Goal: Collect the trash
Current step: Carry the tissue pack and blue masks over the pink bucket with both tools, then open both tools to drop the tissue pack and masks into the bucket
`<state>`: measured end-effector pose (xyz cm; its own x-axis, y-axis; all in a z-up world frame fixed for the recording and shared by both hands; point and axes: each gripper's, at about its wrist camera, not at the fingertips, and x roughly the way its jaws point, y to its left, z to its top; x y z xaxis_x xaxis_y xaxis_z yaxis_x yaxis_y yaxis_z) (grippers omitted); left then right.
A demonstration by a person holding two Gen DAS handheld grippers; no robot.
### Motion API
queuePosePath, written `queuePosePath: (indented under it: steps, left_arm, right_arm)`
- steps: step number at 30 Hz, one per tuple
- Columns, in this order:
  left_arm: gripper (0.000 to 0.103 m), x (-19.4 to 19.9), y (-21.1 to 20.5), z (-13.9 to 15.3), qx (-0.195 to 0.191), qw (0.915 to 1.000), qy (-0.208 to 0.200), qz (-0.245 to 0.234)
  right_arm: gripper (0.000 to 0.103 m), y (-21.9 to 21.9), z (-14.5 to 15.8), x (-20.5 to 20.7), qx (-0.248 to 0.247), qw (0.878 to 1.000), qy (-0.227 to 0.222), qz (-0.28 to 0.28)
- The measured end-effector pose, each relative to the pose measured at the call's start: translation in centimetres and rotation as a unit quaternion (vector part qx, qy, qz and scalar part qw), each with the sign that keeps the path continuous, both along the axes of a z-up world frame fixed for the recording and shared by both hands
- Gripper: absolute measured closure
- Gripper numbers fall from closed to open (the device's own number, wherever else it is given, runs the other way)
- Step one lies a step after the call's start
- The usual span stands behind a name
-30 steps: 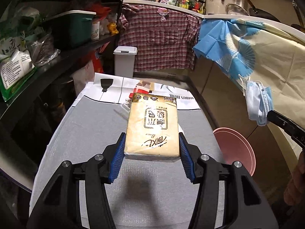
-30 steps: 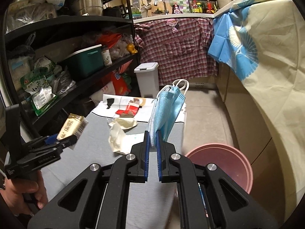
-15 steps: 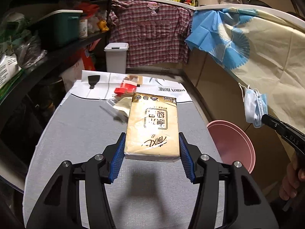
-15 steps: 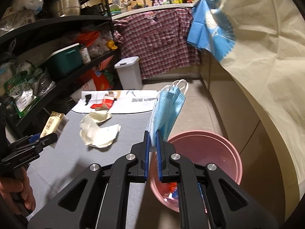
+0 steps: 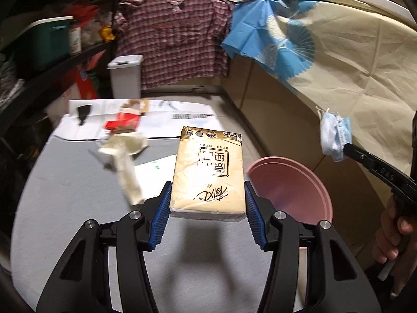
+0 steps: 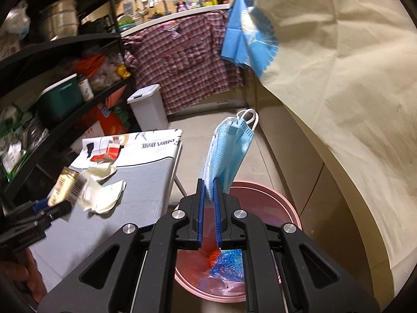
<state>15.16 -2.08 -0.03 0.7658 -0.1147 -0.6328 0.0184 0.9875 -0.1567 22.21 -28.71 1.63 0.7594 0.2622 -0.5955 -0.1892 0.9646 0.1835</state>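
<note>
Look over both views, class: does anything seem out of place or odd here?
Yes. Crumpled cream paper and a torn red wrapper litter the grey padded board. A plaid shirt and blue-and-cream cloth hang over the kitchen counter edge.

- Left gripper points forward and downward, its jaws set partly apart, the blue pads pressing on both sides of a tissue pack
- Right gripper tilts downward, jaws nearly together, pinching a blue face mask
- Right hand wraps the right gripper's handle at the frame's right edge
- Left hand shows partly at the lower left, fingers curled
</note>
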Motion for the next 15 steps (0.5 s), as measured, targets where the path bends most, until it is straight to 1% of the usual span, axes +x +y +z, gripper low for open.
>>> queuePosePath:
  steps: [7, 15]
  left_arm:
    - [0.050, 2.1, -4.7, -1.3, 0.001, 0.9991, -0.002, -0.043]
    - [0.050, 4.2, -9.2, -3.7, 0.007, 0.9954, 0.016, -0.094]
  right_arm:
    - [0.096, -1.4, -0.2, 1.1, 0.013, 1.000, 0.003, -0.022]
    - [0.096, -2.7, -0.9, 2.0, 0.022, 0.999, 0.015, -0.041]
